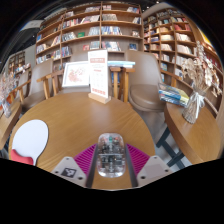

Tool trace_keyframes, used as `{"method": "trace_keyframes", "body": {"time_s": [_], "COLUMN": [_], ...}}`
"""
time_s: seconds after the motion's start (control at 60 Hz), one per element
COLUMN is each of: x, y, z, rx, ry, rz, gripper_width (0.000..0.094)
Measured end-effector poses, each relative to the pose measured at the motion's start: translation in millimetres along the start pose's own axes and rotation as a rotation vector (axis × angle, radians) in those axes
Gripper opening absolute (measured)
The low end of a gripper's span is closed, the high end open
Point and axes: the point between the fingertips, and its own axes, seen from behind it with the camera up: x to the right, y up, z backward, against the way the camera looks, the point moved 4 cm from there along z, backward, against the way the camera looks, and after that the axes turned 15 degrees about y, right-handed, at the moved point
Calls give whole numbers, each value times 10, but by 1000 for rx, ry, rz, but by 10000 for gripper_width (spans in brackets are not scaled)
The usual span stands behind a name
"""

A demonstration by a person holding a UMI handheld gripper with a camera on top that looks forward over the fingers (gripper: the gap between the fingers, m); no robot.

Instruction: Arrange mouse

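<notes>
A clear, see-through mouse (111, 155) sits between my gripper's (111, 160) two fingers, over the near part of a round wooden table (70, 115). The pink pads (86, 157) press against its two sides with no gap showing, so the gripper is shut on the mouse. A white mouse pad with a red rim (28, 140) lies on the table to the left of the fingers, apart from the mouse.
A white upright sign (99, 75) stands at the table's far edge. Wooden chairs (140, 85) stand beyond it. Another table with books (195, 110) is at the right. Bookshelves (95, 25) line the back walls.
</notes>
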Motion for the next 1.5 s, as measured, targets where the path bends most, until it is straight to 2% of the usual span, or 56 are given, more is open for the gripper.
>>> {"method": "trace_keyframes", "body": {"time_s": [0.017,0.117,0.233,0.417,0.483,0.667,0.9,1.067,1.1,1.15,1.167,1.2,1.383,1.5], "x": [4,11,-249,-1223,-1646,-2646,-3067,-3079,-3078,-3043,-3038,-3035,-3066,-3067], "y": [9,53,389,901,927,611,23,6,9,38,47,65,258,157], "z": [-2,34,254,431,317,-162,-596,-632,-617,-566,-526,-403,637,1416], "rx": [-2,-40,18,74,55,-9,-83,-52,-51,-47,-45,-35,50,84], "ry": [-6,-59,-58,70,92,164,127,114,116,95,90,82,32,-6], "rz": [3,-10,4,-12,0,9,66,45,47,50,54,65,112,125], "gripper_width": [451,420,412,411,411,410,413,510,609,834,862,826,854,855]}}
